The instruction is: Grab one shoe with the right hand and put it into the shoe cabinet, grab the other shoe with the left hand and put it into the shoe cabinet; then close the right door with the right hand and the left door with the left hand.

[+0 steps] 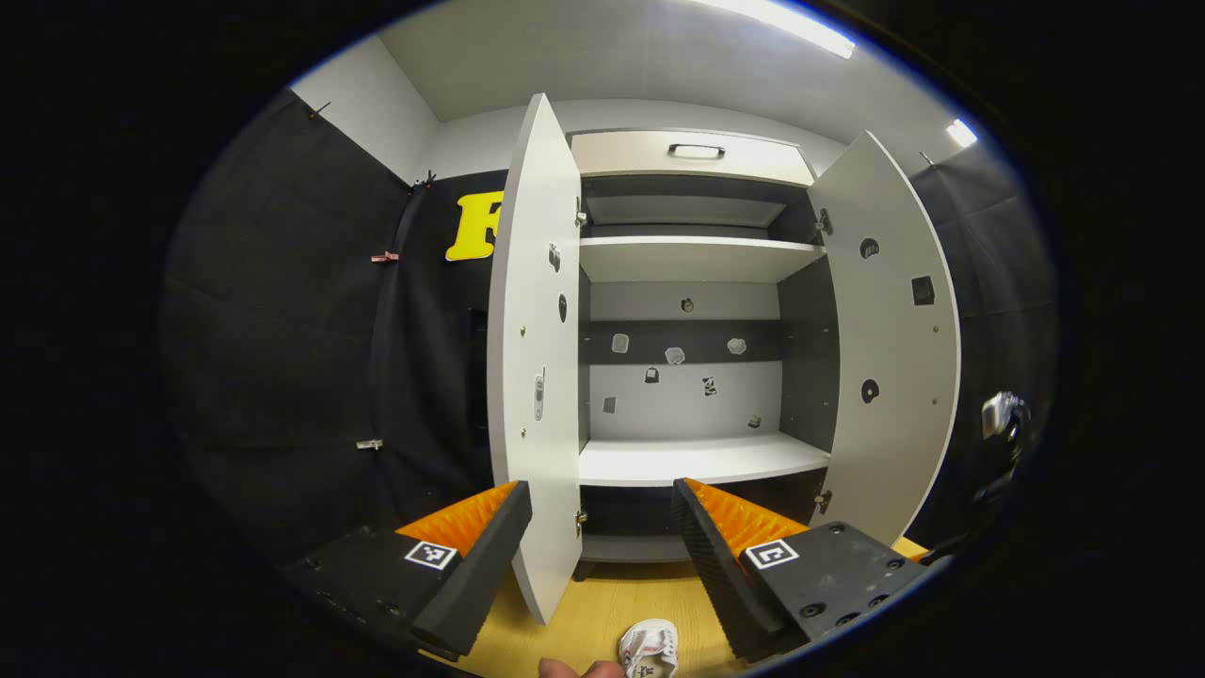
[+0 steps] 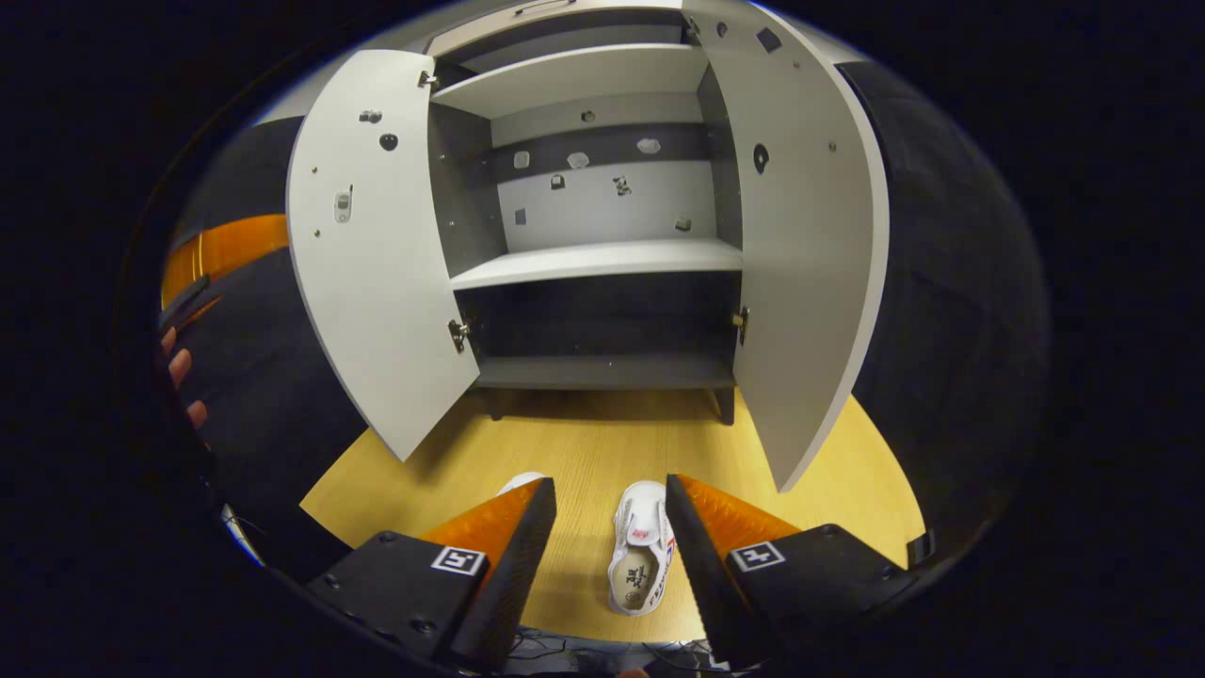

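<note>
A light wooden floor with fine grain spreads across the booth. Black cloth walls hang on either side, with small metal clips pinned along a seam. Above, a pale grey ceiling carries a long bright strip light.

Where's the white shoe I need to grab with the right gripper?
In the right gripper view, the white shoe lies on the wooden floor before the open shoe cabinet, framed between the right gripper's open fingers.
</note>
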A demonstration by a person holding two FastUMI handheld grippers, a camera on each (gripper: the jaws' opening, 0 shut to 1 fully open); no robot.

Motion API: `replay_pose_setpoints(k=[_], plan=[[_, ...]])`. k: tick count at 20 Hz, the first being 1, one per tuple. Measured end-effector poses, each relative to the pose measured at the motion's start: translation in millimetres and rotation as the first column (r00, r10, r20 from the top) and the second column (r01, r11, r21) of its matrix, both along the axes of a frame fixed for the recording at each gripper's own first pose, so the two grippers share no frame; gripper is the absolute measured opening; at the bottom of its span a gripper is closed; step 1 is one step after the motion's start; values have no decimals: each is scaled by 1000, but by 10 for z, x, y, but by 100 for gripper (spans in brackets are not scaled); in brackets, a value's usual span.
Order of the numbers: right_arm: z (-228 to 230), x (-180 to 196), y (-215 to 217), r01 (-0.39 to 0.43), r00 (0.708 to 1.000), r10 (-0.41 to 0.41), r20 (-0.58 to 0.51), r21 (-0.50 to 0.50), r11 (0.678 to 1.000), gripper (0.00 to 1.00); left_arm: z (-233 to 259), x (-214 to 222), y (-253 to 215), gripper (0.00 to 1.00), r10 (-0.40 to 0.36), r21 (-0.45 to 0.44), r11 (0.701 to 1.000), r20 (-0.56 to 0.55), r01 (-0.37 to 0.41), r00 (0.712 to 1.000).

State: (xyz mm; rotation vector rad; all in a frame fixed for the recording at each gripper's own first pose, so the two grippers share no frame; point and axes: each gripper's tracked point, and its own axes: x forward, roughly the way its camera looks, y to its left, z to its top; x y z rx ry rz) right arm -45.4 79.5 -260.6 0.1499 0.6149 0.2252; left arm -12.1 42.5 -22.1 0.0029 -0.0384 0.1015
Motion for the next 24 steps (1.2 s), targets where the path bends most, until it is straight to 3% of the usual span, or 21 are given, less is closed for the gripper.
replay_pose_setpoints(k=[1,2,3,14,18,19,20,24], plan=[[-157,-23,11,4,1000,-4,-21,0,1000,73,-31,-11,20,95,6,7,1000,-5,-6,1000],[-334,-36,41,-2,999,2,-45,4,1000,59,-64,-19,29,95,11,11,1000,-11,-11,1000],[-472,-81,67,-5,998,5,-70,6,1000,57,-90,-27,27,95,14,13,1000,-17,-14,1000],[-1827,-29,193,59,959,-58,-277,-5,998,58,-360,-82,-46,95,-4,41,999,-54,6,999],[-2103,197,230,110,961,-113,-254,-27,994,58,-475,-74,-5,95,1,43,999,-70,2,998],[-2146,280,187,125,961,-131,-245,-38,991,51,-501,-67,24,95,11,46,999,-75,-8,997],[-2149,312,201,135,965,-139,-223,-32,990,35,-540,-69,55,95,19,46,999,-81,-15,996],[-2327,490,231,151,977,-157,-144,-53,987,31,-650,-55,130,95,33,47,998,-102,-29,994]])
